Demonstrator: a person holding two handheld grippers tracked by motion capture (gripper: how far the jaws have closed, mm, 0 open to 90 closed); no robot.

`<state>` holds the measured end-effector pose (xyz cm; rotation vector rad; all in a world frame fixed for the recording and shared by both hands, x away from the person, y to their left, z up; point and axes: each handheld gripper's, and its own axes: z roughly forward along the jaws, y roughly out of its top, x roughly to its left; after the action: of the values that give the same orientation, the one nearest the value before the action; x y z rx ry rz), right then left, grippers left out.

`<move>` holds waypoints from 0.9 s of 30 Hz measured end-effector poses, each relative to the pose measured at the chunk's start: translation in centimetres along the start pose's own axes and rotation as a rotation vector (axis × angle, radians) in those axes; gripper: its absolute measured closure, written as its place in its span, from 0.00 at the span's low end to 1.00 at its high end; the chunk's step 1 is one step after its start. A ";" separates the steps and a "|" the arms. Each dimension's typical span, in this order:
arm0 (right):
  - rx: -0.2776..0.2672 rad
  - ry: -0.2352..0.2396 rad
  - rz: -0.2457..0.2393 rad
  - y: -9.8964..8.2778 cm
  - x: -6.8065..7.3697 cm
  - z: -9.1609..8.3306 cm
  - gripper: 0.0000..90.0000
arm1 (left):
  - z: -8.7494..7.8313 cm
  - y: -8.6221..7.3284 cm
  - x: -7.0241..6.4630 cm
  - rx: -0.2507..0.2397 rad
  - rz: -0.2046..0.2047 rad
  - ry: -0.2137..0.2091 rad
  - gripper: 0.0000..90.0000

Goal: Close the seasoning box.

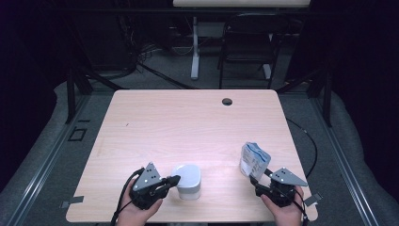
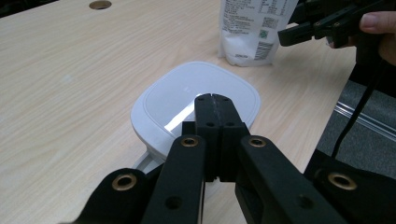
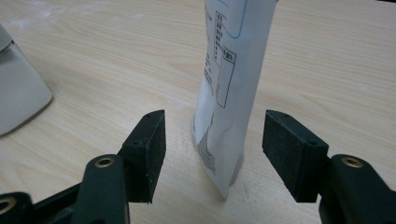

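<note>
A white rounded-square container (image 1: pixel 187 181) with a flat lid (image 2: pixel 201 93) sits near the table's front edge. My left gripper (image 1: pixel 173 180) is shut with nothing between its jaws, and its closed tips (image 2: pixel 215 100) hang just over the lid's near side. To the right stands a white printed pouch (image 1: pixel 254 160), upright on the wooden table (image 1: pixel 188 127). My right gripper (image 1: pixel 258 179) is open around the pouch's lower part (image 3: pixel 233 70). A pad (image 3: pixel 152 140) stands on each side of it with a gap to the pouch. The right gripper's jaws (image 2: pixel 299 32) also reach toward the pouch (image 2: pixel 250 32) in the left gripper view.
A round cable hole (image 1: pixel 227 101) lies near the table's far edge. Beyond the table stand a black chair (image 1: pixel 247 42) and a white desk leg (image 1: pixel 195 47). The container's edge (image 3: pixel 18 93) is at the left of the right gripper view.
</note>
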<state>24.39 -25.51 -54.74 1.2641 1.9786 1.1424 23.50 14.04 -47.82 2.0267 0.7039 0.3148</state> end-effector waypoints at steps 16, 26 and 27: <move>0.000 0.007 -0.008 0.0 0.1 0.0 0.44 | -3.1 0.4 1.1 -0.042 -0.044 0.018 1.00; -0.001 0.009 -0.011 0.0 0.1 -0.1 0.44 | -5.7 -0.3 3.6 -0.101 -0.119 0.055 1.00; -0.002 0.010 -0.011 0.0 0.1 -0.1 0.44 | -6.0 -0.3 3.8 -0.106 -0.124 0.061 1.00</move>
<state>24.28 -25.42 -54.64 1.2469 1.9891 1.1472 23.55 20.57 -45.12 1.8709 0.8302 0.3356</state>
